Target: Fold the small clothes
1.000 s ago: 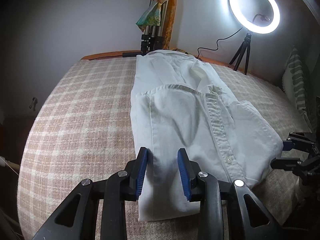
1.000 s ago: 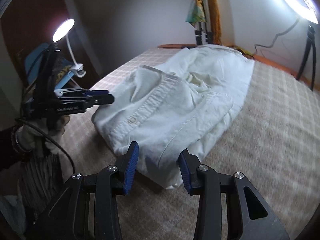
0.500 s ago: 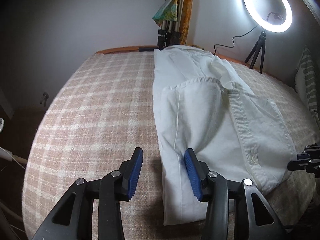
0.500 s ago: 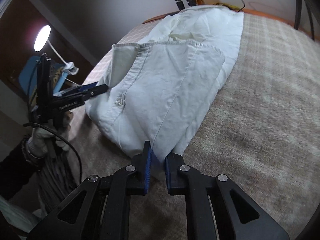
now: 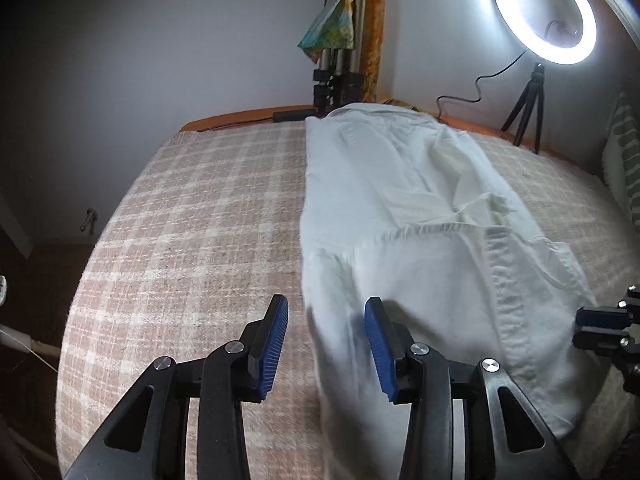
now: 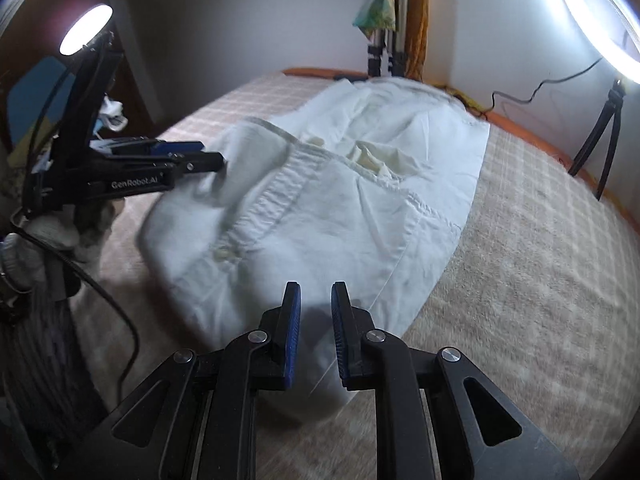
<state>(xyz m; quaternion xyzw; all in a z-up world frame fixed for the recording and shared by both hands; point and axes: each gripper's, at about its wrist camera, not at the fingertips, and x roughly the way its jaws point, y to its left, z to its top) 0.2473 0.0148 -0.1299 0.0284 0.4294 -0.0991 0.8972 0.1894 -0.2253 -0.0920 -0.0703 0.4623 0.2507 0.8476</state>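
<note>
Left claw (image 5: 326, 344): jaws part open, nothing gripped. The near left edge of the white shirt (image 5: 408, 248) sits in the gap, against the right pad only. It opened within the last second, so no hold there yet.

Shirt lies lengthwise on the checked bed cover (image 5: 192, 216), sides folded in, button strip (image 6: 260, 208) up, near end by both claws.

Right claw (image 6: 316, 328): jaws just closed to a narrow gap with the shirt's near right corner between the pads; looks pinched, though blur hides the contact.

My read: bottom-up fold is next. To do it well I'd close the left on the edge layers, match the right's height, then lift both corners together so the hem stays straight.
</note>
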